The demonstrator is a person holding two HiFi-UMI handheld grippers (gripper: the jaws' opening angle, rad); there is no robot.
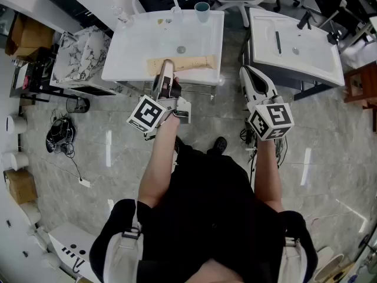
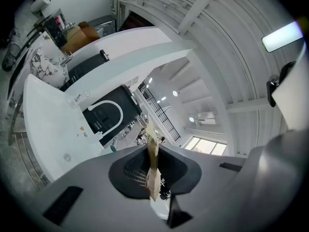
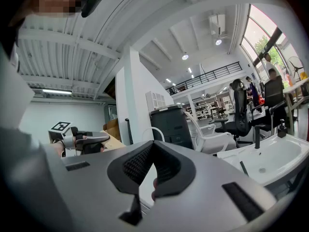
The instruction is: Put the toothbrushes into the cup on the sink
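Left gripper (image 1: 166, 63), jaws clamped on a tan flat toothbrush (image 1: 194, 62), stood at the white rectangular sink's (image 1: 135, 46) front edge; right gripper (image 1: 247, 71), jaws together and empty, was over open grey stone floor (image 1: 230, 117).

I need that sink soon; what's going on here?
A person stands at the white sink with a gripper in each hand. The left gripper is clamped on a tan toothbrush over the sink's near edge, not yet in the cup at the far rim. The right gripper is shut, holding nothing.
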